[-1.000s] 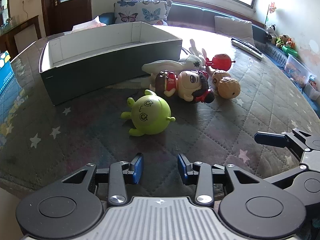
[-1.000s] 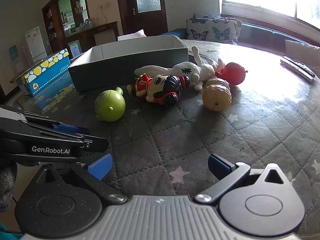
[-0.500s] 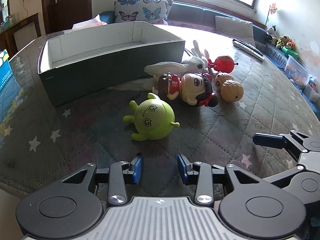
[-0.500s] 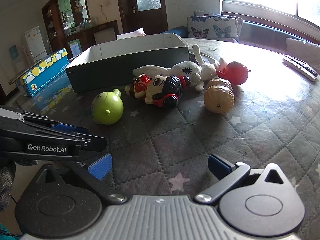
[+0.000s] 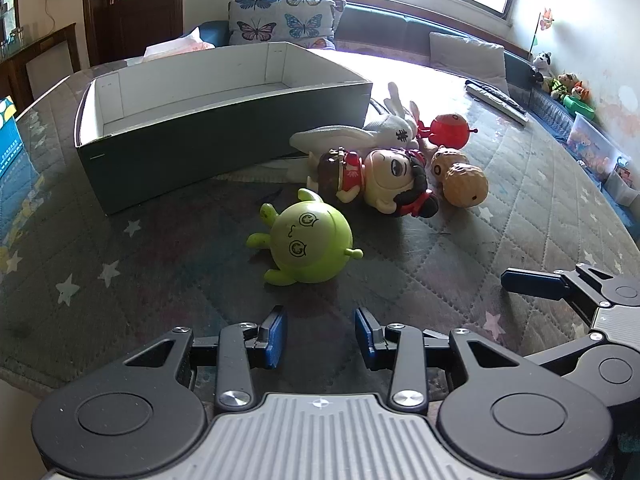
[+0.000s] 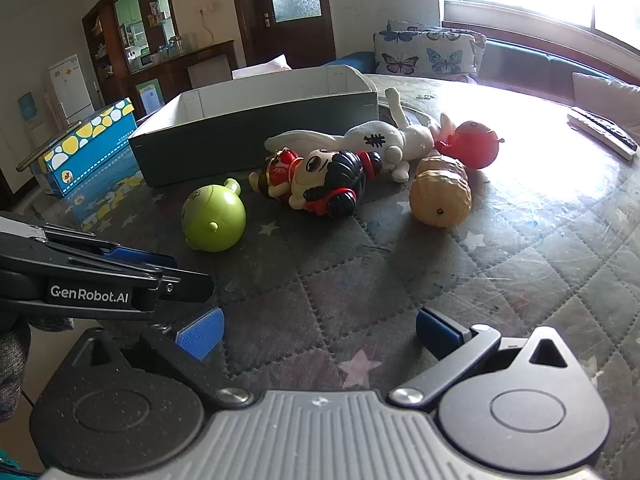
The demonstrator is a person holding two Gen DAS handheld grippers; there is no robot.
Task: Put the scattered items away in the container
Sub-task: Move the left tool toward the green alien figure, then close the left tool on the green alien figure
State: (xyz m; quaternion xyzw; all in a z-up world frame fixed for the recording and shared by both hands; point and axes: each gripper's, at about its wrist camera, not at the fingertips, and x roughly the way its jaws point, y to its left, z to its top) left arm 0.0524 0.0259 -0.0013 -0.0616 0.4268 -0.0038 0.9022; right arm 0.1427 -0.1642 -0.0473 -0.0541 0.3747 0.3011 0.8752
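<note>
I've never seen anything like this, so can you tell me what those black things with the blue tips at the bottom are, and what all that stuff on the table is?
Those are tongs that a person holds, one in each hand. Each has a small camera looking along its two blue-tipped fingers. One picture is from the left tongs, the other from the right tongs; each also catches the other at its edge. Both are open and hold nothing. On the quilted table lie toys: a green round toy, a doll with black hair, a white plush rabbit, a red round toy and two tan nut-shaped toys. Behind them stands a dark box, where the toys should go.
</note>
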